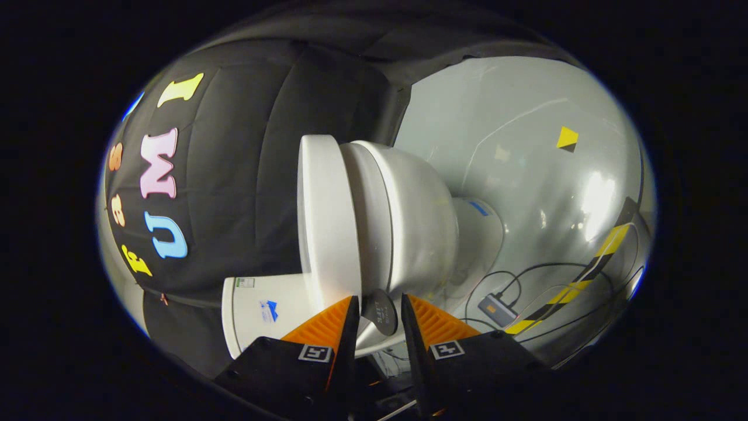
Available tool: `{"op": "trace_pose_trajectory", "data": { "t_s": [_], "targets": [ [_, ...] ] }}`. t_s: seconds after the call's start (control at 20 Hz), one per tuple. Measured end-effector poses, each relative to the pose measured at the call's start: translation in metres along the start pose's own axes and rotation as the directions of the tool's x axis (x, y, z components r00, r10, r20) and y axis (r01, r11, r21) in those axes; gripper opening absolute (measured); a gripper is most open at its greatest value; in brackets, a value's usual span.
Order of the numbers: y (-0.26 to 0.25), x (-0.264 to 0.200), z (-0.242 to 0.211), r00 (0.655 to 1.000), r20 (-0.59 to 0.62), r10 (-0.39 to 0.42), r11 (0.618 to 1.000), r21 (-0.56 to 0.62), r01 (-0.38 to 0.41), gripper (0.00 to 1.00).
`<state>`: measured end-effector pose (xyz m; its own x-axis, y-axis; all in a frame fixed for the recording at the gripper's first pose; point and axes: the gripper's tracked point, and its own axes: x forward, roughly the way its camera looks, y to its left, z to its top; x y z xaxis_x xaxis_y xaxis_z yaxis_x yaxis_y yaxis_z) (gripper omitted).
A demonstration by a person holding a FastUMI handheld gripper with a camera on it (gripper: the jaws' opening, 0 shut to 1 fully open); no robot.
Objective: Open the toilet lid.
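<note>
White toilet lid (pixel 320 216) edge just ahead of parted tool (pixel 378 304) fingers.

Recording booth, toilet (pixel 403 216), hazard-taped floor (pixel 590 275)

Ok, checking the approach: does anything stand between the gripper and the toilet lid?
Nothing visible blocks it. The gripper has its fingers either side of a dark round tab beside the toilet lid edge; whether they press on it is unclear.
</note>
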<state>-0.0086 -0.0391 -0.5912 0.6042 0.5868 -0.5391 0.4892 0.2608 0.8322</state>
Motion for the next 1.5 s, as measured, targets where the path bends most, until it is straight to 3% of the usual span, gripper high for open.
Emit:
{"op": "trace_pose_trajectory", "data": {
  "t_s": [0.15, 0.2, 0.25, 0.4, 0.45, 0.75, 1.0, 1.5],
  "targets": [
    [-0.009, -0.002, -0.007, 0.999, -0.033, -0.013, 1.0, -0.023, 0.012, 0.47],
    [-0.008, 0.032, -0.002, 0.999, -0.025, -0.019, 1.0, -0.016, 0.019, 0.33],
    [-0.007, 0.009, -0.008, 1.0, -0.018, -0.006, 1.0, -0.026, 0.005, 0.19],
    [-0.001, 0.013, -0.016, 0.999, 0.011, 0.034, 0.999, -0.04, -0.033, 0.16],
    [-0.006, 0.032, -0.01, 1.0, -0.004, 0.03, 0.998, -0.048, -0.031, 0.06],
    [0.006, 0.011, -0.011, 0.997, 0.067, -0.036, 0.988, -0.149, 0.046, 0.05],
    [0.045, -0.001, -0.013, 0.991, 0.127, -0.04, 0.966, -0.248, 0.07, 0.05],
    [0.127, -0.023, -0.042, 0.952, 0.255, -0.171, 0.858, -0.435, 0.271, 0.05]
  ]
}}
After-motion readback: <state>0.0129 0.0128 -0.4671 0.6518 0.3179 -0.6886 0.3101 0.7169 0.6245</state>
